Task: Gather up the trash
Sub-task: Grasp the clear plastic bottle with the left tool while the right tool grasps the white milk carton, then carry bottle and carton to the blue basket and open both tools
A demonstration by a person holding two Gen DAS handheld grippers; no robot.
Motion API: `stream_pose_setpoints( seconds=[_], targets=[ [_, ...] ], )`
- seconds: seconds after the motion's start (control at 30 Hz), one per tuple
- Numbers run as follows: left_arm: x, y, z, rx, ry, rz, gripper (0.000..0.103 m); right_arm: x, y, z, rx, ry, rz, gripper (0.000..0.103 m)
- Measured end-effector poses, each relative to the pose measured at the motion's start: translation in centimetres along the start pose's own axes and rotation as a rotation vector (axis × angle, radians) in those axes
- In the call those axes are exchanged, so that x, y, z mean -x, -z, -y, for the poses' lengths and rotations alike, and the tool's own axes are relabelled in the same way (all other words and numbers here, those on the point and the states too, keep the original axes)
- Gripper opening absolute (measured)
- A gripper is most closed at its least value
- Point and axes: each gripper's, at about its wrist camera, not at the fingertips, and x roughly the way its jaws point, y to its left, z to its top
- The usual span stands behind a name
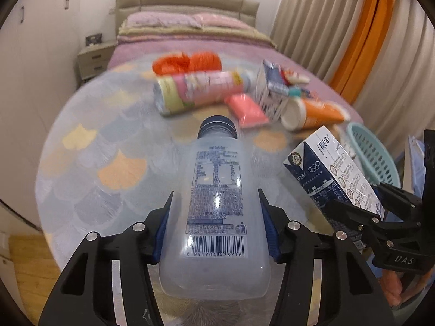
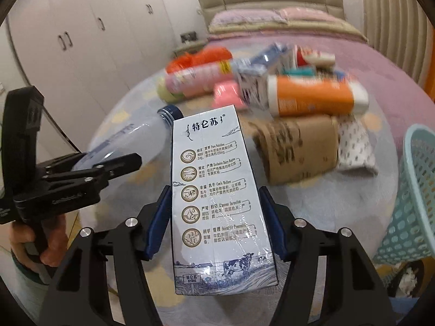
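My left gripper [image 1: 214,217] is shut on a clear plastic bottle [image 1: 214,190] with a dark blue cap, held above the round table [image 1: 89,179]. My right gripper [image 2: 216,212] is shut on a blue-and-white milk carton [image 2: 214,190], which also shows in the left wrist view [image 1: 334,174]. The bottle shows in the right wrist view [image 2: 127,138] to the left of the carton. More trash lies at the table's far side: a pink canister [image 1: 195,89], an orange canister [image 2: 312,97], a pink packet [image 1: 247,108], a second milk carton [image 1: 269,89] and a brown cardboard piece [image 2: 296,146].
A light teal plastic basket [image 2: 413,198] stands at the table's right edge, also in the left wrist view [image 1: 372,152]. An orange bag [image 1: 187,61] lies behind the trash pile. A bed [image 1: 190,35], a nightstand [image 1: 93,59], wardrobes [image 2: 81,40] and curtains [image 1: 339,27] surround the table.
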Motion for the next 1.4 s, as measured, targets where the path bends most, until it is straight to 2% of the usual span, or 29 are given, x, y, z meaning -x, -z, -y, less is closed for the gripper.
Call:
stream_pose_setpoints(
  seconds=[0.13,0.3,0.57,0.6,0.7,0.8,0.9,1.1,1.27,1.4],
  targets=[
    [2.6,-1.2,1.2,-0.018,0.014,0.093,0.053,2.9,-1.0,0.4,0.002,0.016,0.086,0.059],
    [4.7,-3.3,4.6,-0.066,0.082,0.178,0.053,6.5,-1.4,3.3,-0.047,0.115,0.173,0.059],
    [2.9,-6.9,13.7,-0.178,0.229,0.199,0.053,11.9,-0.3,11.5,-0.207,0.336,0.259,0.059],
    [2.2,-7.3,15.1,-0.181,0.263,0.191,0.053,12.8,0.0,13.3,-0.249,0.378,0.264,0.059],
    [-0.1,-8.1,18.9,-0.199,0.353,0.150,0.053,14.3,0.9,16.8,-0.340,0.436,0.279,0.059],
    [-3.8,-9.0,22.9,-0.206,0.460,0.047,0.053,15.1,1.9,21.0,-0.447,0.482,0.280,0.059],
    [-6.9,-9.3,25.7,-0.192,0.524,-0.031,0.053,14.7,3.0,24.6,-0.524,0.518,0.241,0.059],
    [-12.3,-8.4,31.4,-0.230,0.506,-0.101,0.053,12.7,5.0,29.3,-0.620,0.563,0.155,0.059],
    [-16.0,-7.4,33.7,-0.247,0.460,-0.159,0.053,10.8,5.6,31.7,-0.656,0.593,0.091,0.060],
    [-17.4,-6.4,34.3,-0.272,0.442,-0.196,0.053,9.7,5.8,32.7,-0.673,0.610,0.059,0.060]
  ],
)
